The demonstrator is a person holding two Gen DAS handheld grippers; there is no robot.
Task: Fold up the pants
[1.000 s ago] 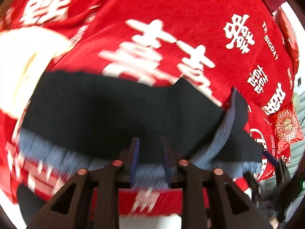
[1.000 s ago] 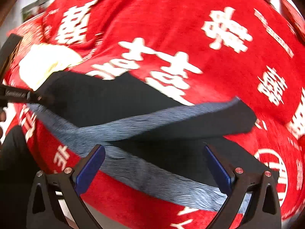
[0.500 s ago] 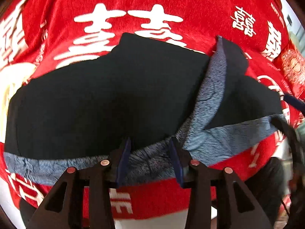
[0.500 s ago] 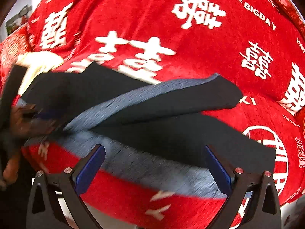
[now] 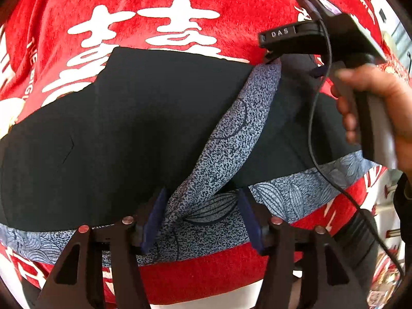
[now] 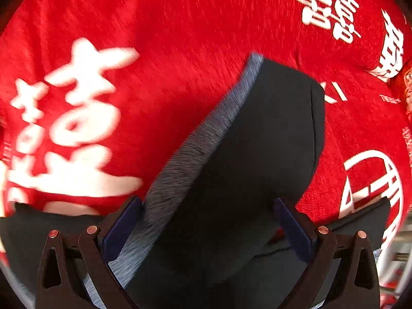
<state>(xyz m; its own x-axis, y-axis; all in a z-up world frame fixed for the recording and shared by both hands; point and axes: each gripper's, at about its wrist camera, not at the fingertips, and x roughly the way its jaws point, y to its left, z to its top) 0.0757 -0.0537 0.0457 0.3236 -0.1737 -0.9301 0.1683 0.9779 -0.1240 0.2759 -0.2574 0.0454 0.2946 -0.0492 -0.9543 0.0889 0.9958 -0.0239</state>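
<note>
Black pants (image 5: 134,134) with a blue-grey patterned waistband (image 5: 231,134) lie on a red cloth. My left gripper (image 5: 202,216) is open, its blue pads either side of a bunched waistband fold near the front edge. In the left wrist view the right gripper (image 5: 270,54) sits at the far end of the folded-over flap, held by a hand; whether it pinches the cloth is hidden there. In the right wrist view my right gripper (image 6: 208,226) is open wide over the black flap (image 6: 257,149) and its grey edge.
The red cloth (image 5: 154,7) with white characters covers the surface and drops off at the front edge (image 5: 206,278). A black cable (image 5: 316,128) trails from the right gripper across the pants. Red packets lie at the far right (image 6: 408,82).
My left gripper has opened wider around the waistband fold. My right gripper has moved in to the far end of the folded flap, and its view now sits close above it.
</note>
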